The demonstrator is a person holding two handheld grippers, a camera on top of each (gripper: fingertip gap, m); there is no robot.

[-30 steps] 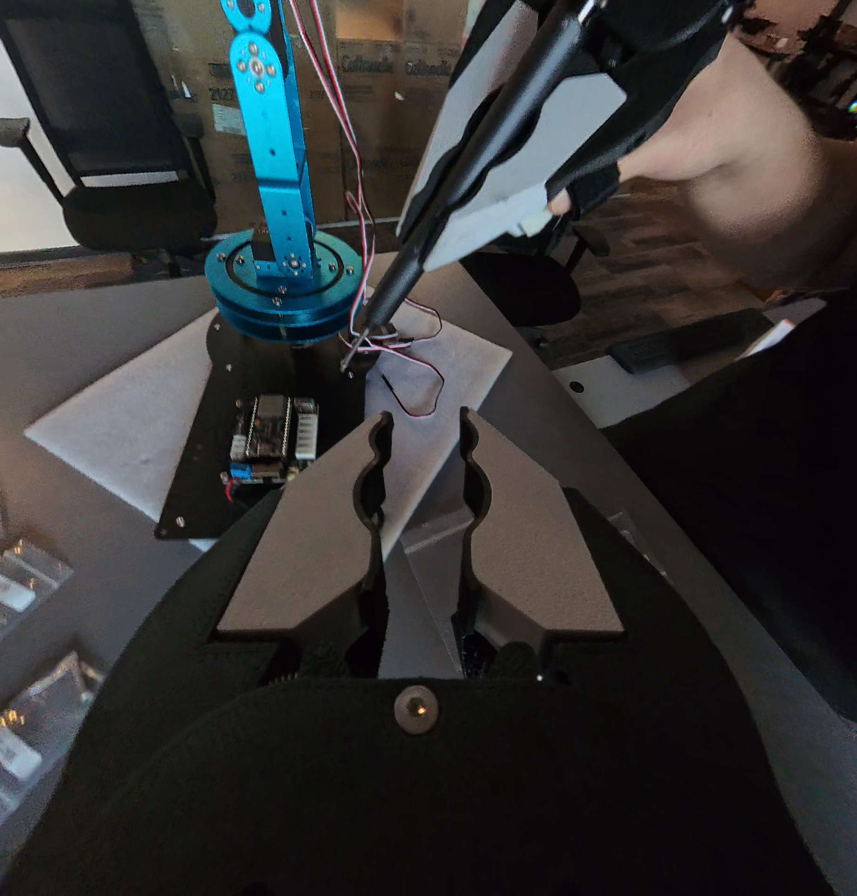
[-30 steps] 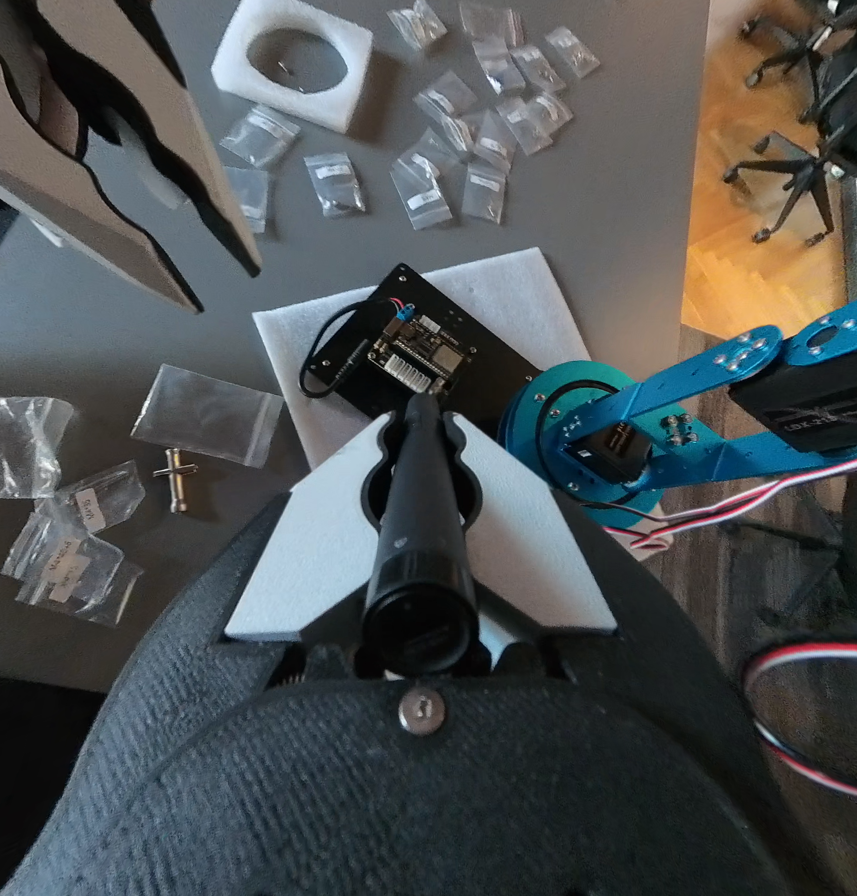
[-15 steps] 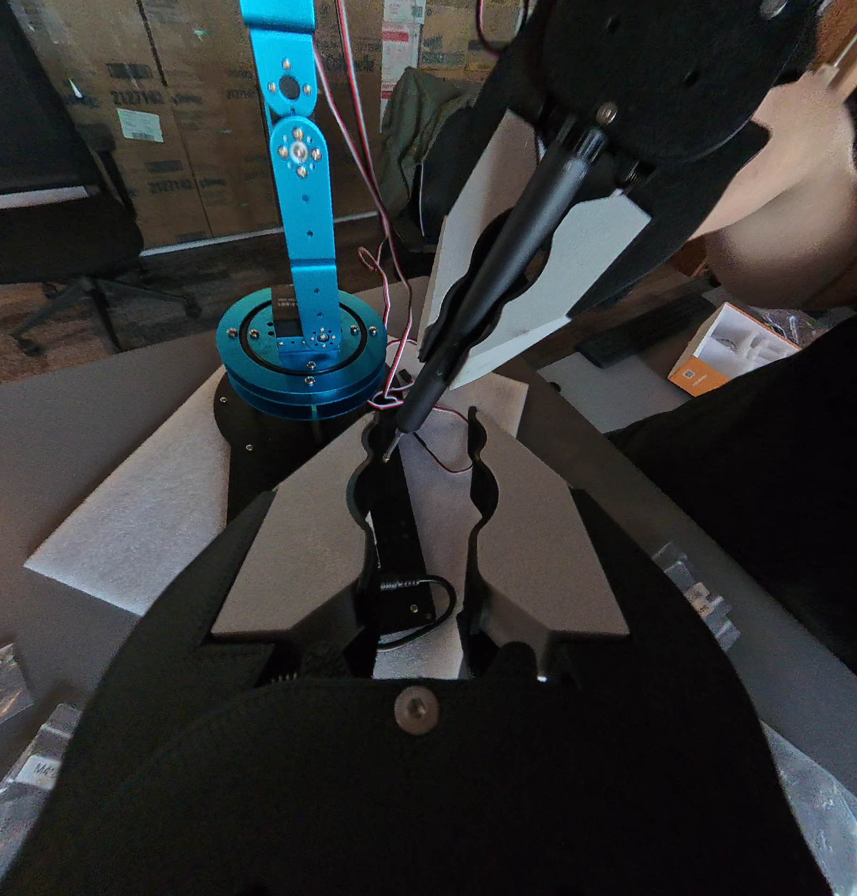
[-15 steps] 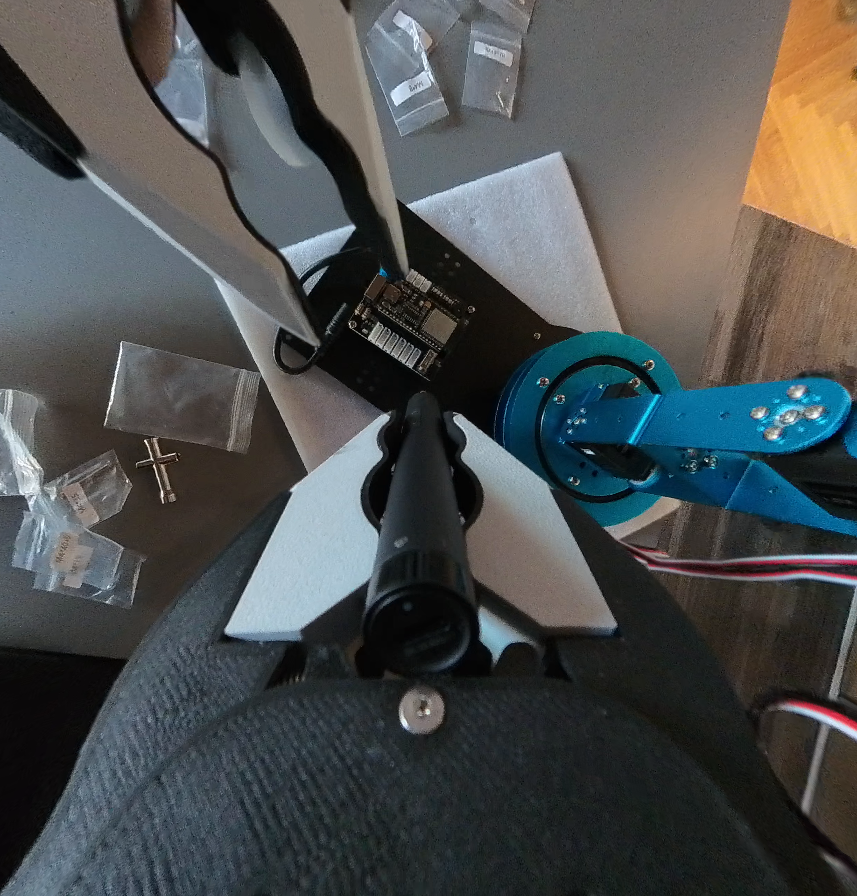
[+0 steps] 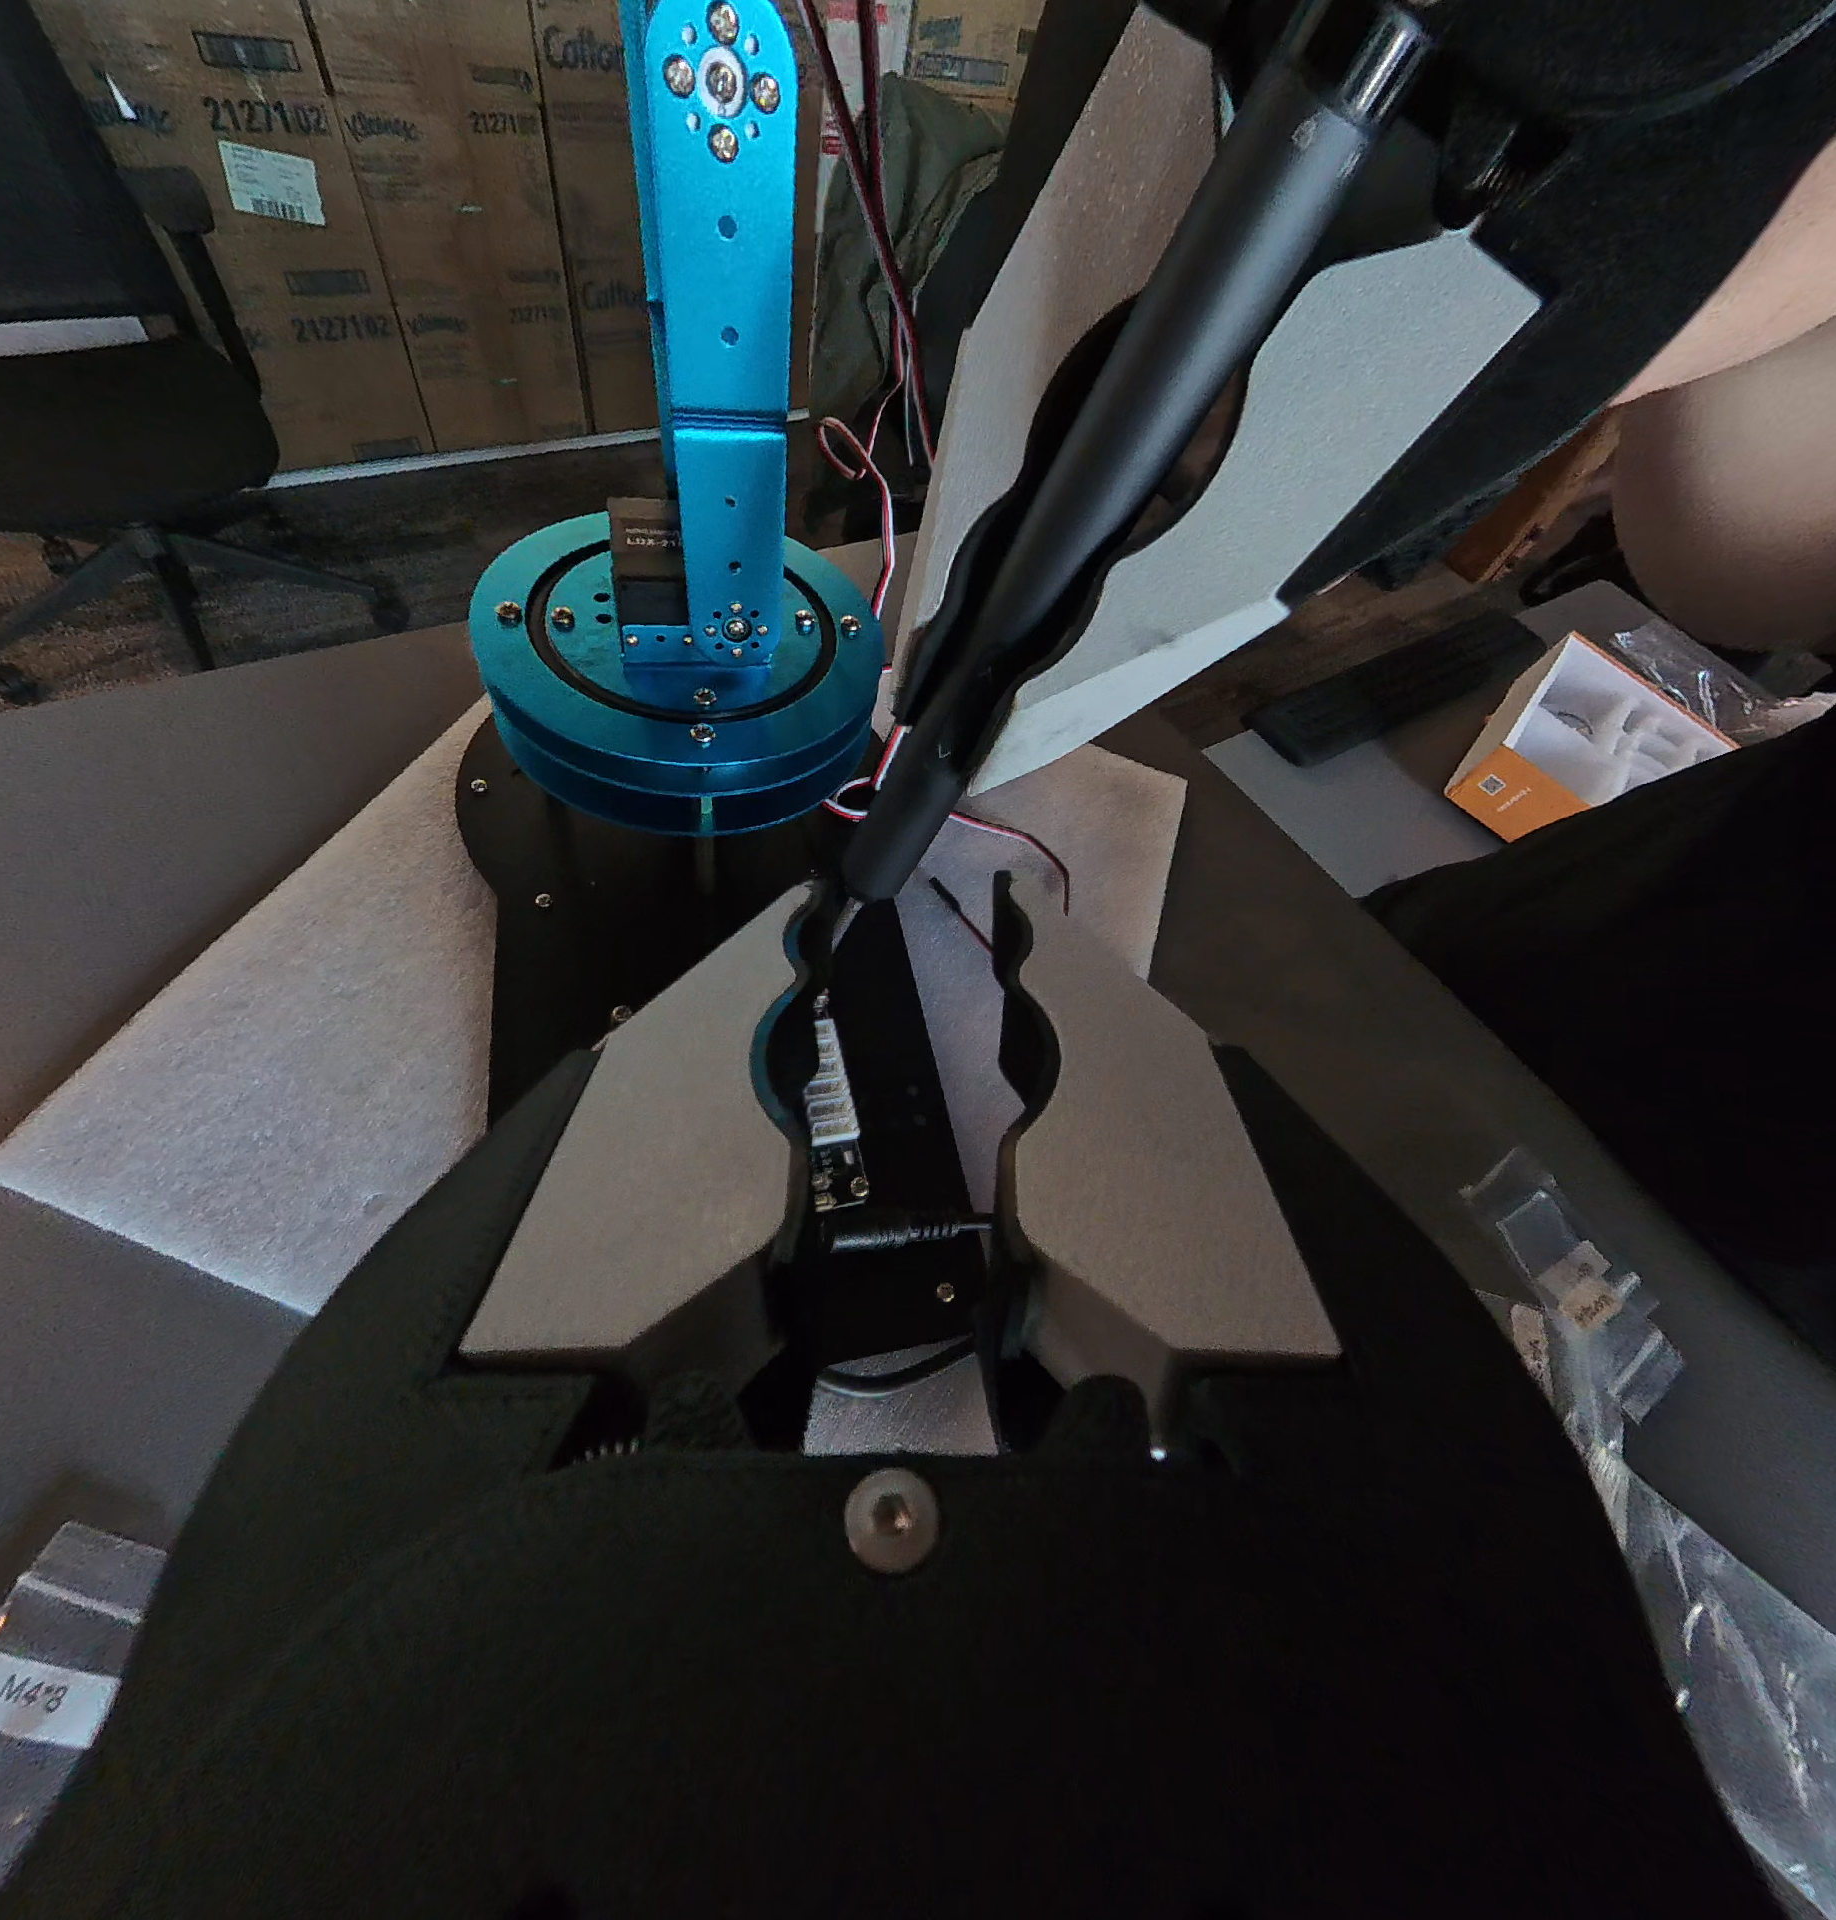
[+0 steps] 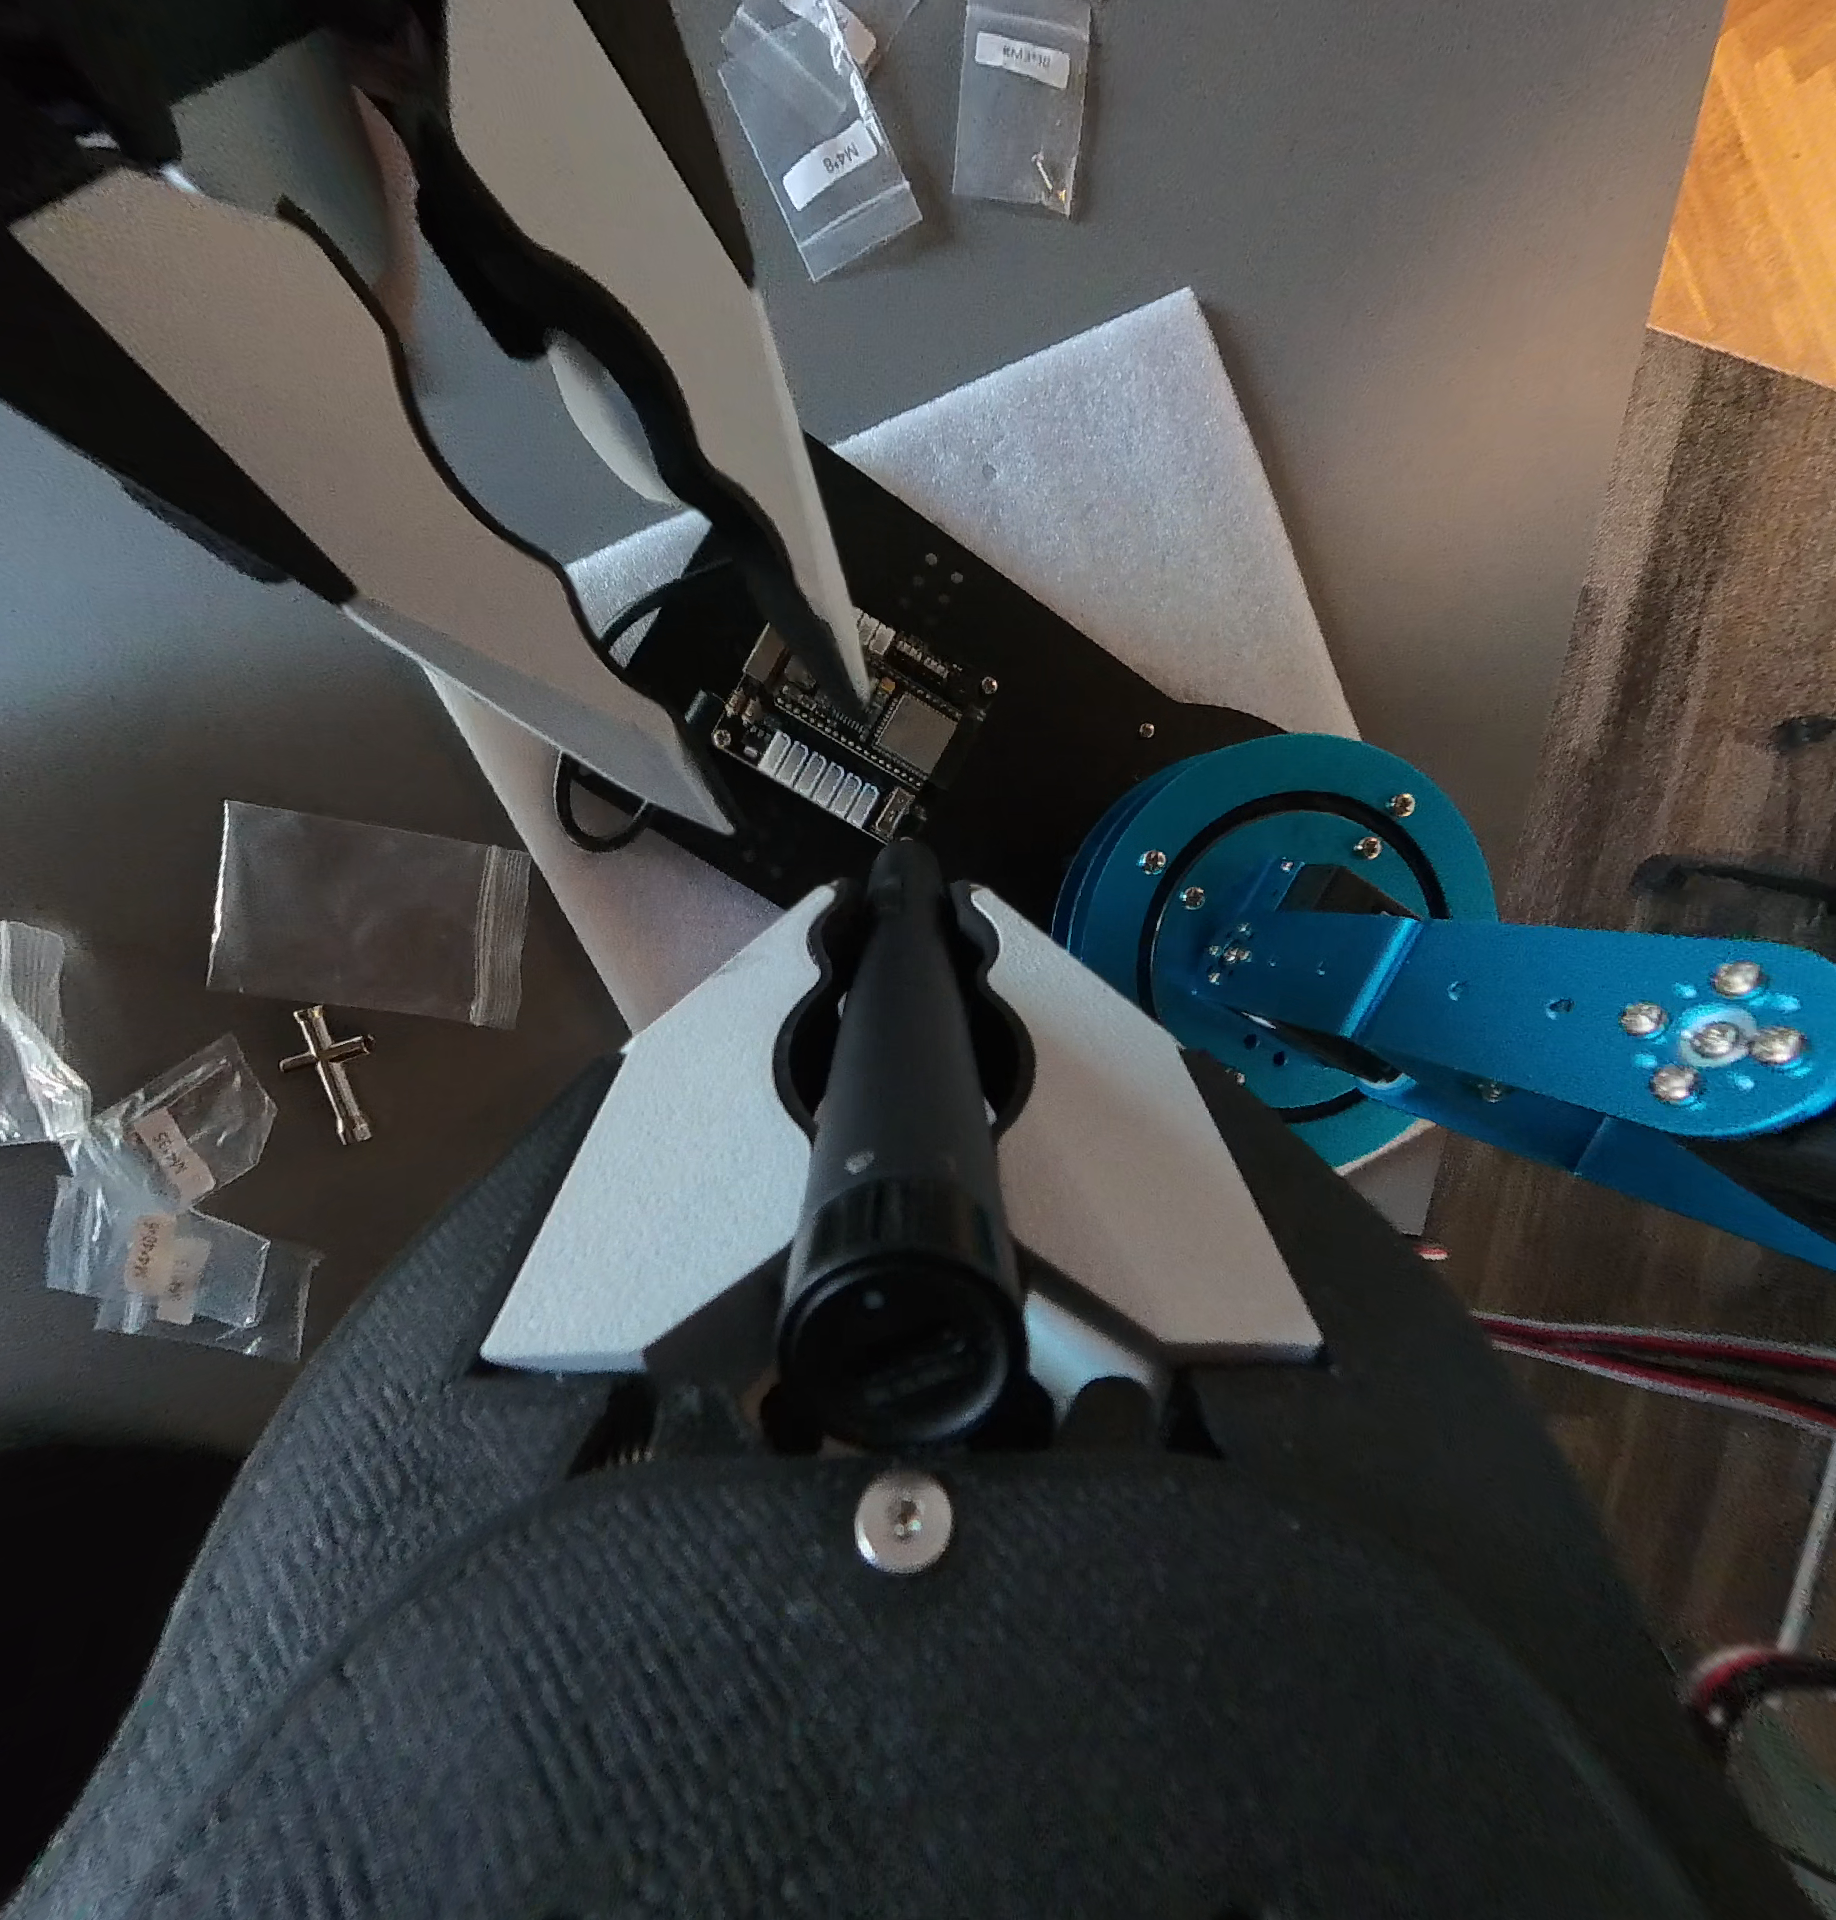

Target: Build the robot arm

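My right gripper is shut on a black screwdriver, which points down at the black base plate next to the blue round base. In the left wrist view the screwdriver comes in from the upper right, its tip close to my left fingertips. My left gripper is open and empty, low over the small circuit board on the plate. The circuit board lies between the left gripper's tips. A blue arm link stands on the base.
The plate rests on a white foam sheet on a grey table. Several small parts bags and a metal cross wrench lie around. Red, white and black wires hang past the table edge. An orange box stands at the right. The tips of both grippers are at nearly the same place. The right tips stand about 8 cm off the blue arm link. It is also in sight in the right wrist view.
My left gripper has moved forward and lower, over the plate and the circuit board. My right gripper has come closer with the screwdriver, its tip now near the left fingertips.
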